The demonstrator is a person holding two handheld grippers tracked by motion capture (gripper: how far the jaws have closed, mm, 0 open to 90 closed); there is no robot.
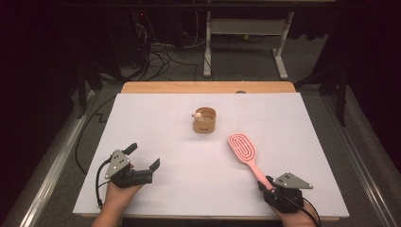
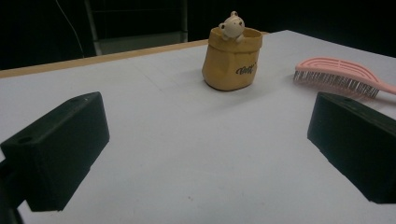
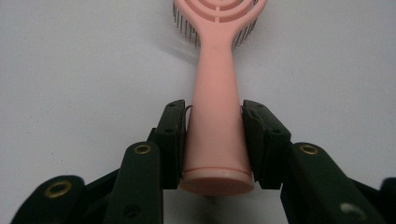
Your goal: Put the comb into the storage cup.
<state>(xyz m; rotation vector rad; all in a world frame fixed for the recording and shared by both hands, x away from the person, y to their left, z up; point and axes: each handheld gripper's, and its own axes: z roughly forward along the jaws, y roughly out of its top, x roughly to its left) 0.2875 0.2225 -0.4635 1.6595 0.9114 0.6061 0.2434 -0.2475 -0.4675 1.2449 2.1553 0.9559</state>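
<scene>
The right tool [image 3: 215, 140] is clamped on the handle of the pink hairbrush [image 1: 244, 152], which lies on the white desk [image 1: 179, 184] at the near right. The left tool [image 1: 142, 156] rests at near left, jaws apart, facing a tan bear pot [image 2: 232, 58].

- A tan bag-shaped pot [image 1: 204, 121] with a small bear figure on its rim stands mid-table.
- White sheet [image 1: 161, 123] covers the wooden table [image 1: 208, 87].
- Cables [image 1: 161, 59] lie on the floor beyond.
</scene>
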